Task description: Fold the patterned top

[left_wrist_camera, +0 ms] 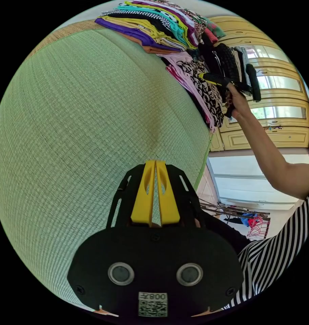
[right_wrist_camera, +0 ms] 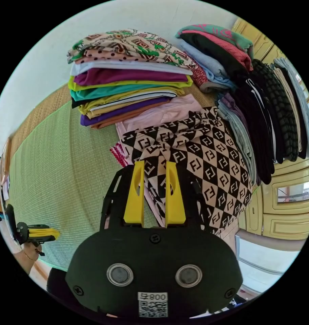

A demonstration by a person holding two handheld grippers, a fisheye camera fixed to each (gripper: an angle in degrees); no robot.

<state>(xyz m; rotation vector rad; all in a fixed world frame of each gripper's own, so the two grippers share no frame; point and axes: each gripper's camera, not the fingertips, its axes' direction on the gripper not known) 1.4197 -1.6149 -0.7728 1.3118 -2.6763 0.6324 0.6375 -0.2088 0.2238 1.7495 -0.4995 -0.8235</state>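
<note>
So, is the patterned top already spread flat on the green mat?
No, the patterned top lies bunched at the mat's edge beside the folded stacks, in front of the right gripper.

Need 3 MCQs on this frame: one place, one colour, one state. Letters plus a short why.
1. Where does the black-and-beige diamond-patterned top lie?
A. Flat in the middle of the mat
B. On the clothes pile, draping over the edge of the mat
C. On a hanger

2. What colour is the woven mat?
A. Light green
B. Red
C. White

3. How do the left tongs stand?
A. Wide open
C. Clamped on a purple shirt
B. Jaws together over the bare mat, holding nothing

Answers:
1 B: in the right gripper view the top lies over a pink garment beside the folded stack and hangs down past the edge, with the right tongs open around a fold of it.
2 A: the weave shows light green in both views.
3 B: the yellow jaws meet with mat alone beneath.
</note>
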